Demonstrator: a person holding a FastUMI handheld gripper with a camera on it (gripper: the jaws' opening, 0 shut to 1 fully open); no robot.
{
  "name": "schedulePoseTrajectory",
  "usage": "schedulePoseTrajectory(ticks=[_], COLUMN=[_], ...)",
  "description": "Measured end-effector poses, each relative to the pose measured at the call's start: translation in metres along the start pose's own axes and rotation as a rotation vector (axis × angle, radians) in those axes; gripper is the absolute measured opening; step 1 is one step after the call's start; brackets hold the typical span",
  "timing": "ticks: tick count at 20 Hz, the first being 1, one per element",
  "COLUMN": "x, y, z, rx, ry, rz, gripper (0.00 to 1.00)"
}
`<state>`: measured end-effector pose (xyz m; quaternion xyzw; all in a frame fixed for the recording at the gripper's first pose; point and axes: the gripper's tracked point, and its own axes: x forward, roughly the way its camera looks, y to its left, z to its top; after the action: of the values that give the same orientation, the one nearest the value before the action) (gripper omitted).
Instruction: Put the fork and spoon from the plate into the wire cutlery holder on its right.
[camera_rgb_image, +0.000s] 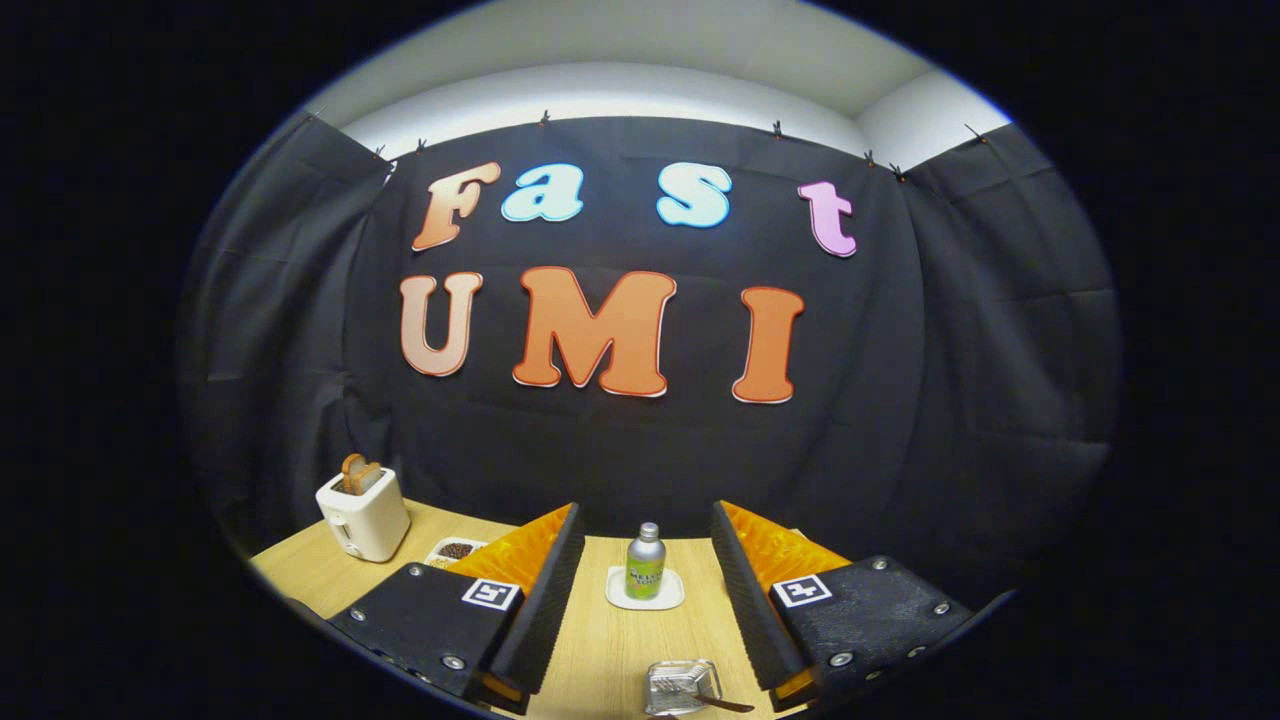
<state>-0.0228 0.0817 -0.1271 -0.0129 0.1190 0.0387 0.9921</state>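
Observation:
My gripper (647, 512) is held high over the wooden table (600, 650) and stands open, with nothing between its orange-and-black fingers (545, 580). Low down between the fingers, close to me, sits a small shiny silver container (680, 685). A thin dark utensil handle (728, 704) pokes out at its right side. I cannot tell whether this is the wire holder or which utensil it is. Much of the near table is hidden under the gripper's body.
A silver-and-green bottle (645, 564) stands on a small white coaster (645, 590) ahead, between the fingers. Beyond the left finger a white toaster (363, 512) holds toast, with a small white dish (455, 550) of brown bits beside it. The black cloth wall closes the table's far side.

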Motion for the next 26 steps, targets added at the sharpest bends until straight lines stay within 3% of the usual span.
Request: schedulePoseTrajectory(ticks=[5,13,26], x=[-0.010,-0.013,-0.043], y=[0.049,0.122,0.237], z=[0.001,-0.067,-0.229], rx=[0.020,0.052,-0.002], ry=[-0.041,0.109,0.561], rz=[0.056,0.110,0.281], gripper=[0.83,0.91,0.96])
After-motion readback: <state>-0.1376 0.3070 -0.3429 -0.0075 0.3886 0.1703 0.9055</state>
